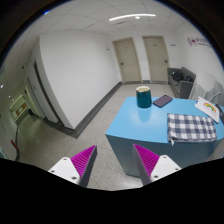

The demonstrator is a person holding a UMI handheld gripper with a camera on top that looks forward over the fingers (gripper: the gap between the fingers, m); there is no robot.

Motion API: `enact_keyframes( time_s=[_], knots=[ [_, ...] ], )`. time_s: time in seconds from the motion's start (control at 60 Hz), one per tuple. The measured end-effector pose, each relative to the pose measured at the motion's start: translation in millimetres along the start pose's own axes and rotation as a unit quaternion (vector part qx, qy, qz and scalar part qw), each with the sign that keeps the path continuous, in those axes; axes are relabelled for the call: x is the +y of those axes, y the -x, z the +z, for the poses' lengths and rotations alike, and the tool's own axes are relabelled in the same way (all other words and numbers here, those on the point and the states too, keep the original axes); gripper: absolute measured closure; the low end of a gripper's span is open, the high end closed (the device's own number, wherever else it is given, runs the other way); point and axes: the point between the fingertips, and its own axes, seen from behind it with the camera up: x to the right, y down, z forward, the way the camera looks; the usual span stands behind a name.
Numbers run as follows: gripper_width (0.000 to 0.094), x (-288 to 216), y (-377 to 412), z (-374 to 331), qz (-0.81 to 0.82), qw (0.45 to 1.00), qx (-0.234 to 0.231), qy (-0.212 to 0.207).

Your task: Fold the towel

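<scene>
A grey-and-white checked towel point(190, 126) lies folded flat on the blue table point(140, 122), at its right side. My gripper point(115, 163) is held high over the floor, short of the table's near-left corner, well apart from the towel. Its two fingers with magenta pads point(82, 160) stand wide apart with nothing between them.
A dark green mug point(144, 97) and a dark flat object point(163, 100) stand at the table's far side. A yellowish item point(209, 108) lies beyond the towel. White wall panels point(70, 75) are at left, two doors point(140, 58) at the back. Speckled floor point(95, 120) lies below.
</scene>
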Motion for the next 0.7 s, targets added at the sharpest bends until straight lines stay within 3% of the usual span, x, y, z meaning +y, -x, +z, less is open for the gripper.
enact_keyframes(
  time_s=[0.333,0.483,0.567,0.7],
  knots=[
    [0.0201,-31.5,-118.2,60.7,0.014,0.998,0.06,-0.001],
    [0.0204,-48.0,-223.0,116.7,-0.011,0.991,0.133,0.0],
    [0.0252,-51.6,-266.2,144.0,-0.033,0.986,0.164,0.019],
    [0.0418,-34.7,-299.1,186.3,-0.049,0.984,0.159,0.064]
  ],
)
